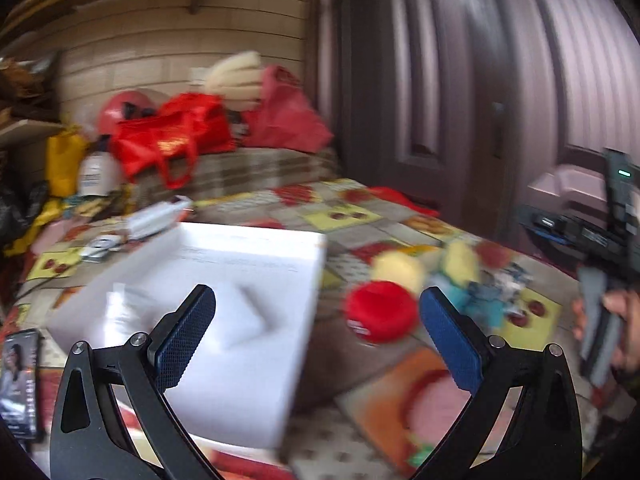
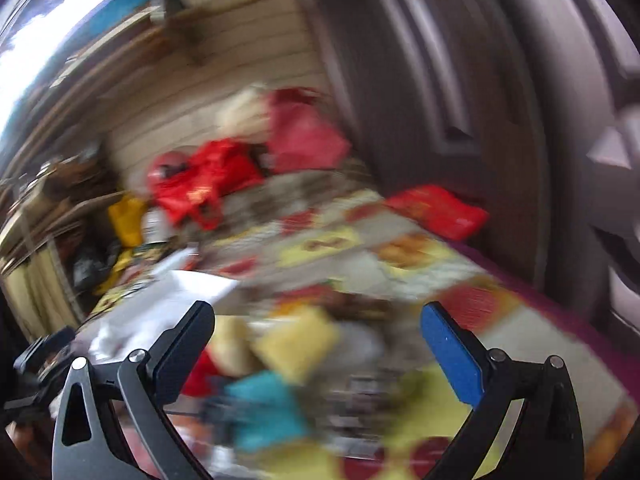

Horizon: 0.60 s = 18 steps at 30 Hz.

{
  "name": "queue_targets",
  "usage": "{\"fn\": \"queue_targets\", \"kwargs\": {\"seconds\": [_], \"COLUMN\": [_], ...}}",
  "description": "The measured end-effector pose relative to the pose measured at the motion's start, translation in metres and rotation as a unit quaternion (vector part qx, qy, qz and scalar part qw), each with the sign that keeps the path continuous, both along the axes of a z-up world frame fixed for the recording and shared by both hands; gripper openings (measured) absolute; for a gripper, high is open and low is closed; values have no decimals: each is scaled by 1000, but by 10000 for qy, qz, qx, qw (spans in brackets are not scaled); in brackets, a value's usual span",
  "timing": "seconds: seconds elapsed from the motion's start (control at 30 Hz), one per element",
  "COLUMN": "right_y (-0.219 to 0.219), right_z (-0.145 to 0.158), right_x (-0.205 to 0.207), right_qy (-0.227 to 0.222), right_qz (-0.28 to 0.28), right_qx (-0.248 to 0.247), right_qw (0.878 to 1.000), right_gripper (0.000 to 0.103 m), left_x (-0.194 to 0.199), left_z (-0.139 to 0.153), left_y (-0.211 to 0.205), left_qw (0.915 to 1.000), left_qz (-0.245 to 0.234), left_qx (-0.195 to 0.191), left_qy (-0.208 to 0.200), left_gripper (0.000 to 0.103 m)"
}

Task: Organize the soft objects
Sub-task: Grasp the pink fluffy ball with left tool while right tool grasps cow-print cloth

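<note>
A white box [image 1: 208, 304] sits on the patterned tablecloth [image 1: 352, 216], under my left gripper [image 1: 318, 312], which is open and holds nothing. To the box's right lies a heap of soft toys: a red round one [image 1: 380, 314], a yellow one [image 1: 398, 270], another yellow one [image 1: 460, 258] and teal pieces [image 1: 486, 308]. In the blurred right wrist view my right gripper [image 2: 318, 324] hangs open above the same heap, with a yellow toy [image 2: 298, 344] and a teal toy [image 2: 264, 408] between its fingers' lines but untouched.
A phone [image 1: 18, 384] lies at the table's left edge. Red bags [image 1: 172, 136], a pink bag [image 1: 284, 116] and a white bottle [image 1: 94, 172] crowd the back. A dark door [image 1: 460, 80] stands on the right. A person's hand [image 1: 616, 320] holds the other gripper there.
</note>
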State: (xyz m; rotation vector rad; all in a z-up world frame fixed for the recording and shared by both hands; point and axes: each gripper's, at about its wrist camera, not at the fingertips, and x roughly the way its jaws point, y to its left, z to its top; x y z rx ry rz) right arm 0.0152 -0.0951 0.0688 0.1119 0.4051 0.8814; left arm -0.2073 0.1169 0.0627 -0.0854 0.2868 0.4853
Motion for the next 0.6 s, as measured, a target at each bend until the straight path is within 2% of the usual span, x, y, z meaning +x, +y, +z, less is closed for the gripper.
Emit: {"fn": "queue_targets", "kwargs": {"seconds": [0.13,0.27,0.4,0.6], "right_y": [-20,-16,-1,18], "right_z": [-8,-24,-34,-37], "right_x": [35,46,46,45], "right_qy": [371,662,990,1309], "right_qz": [-360,101,620,1021], "right_qx": [-430,-1043,-1161,-1251], "right_qw": [9977,9923,9863,9782], "right_gripper": [103,103,103,98], "left_x": [24,38,49,70], "left_z": [-1,-7,-16,-28], "left_y": [-29,-43,-51,-64], "left_qw": [9940,9824,9714,9561], "left_qz": [-996,-1555,-1806,-2013], "left_qx": [-245,-577,-859,-865], "left_qy": [369,863,1282,1944], "left_gripper": [103,103,103,102]}}
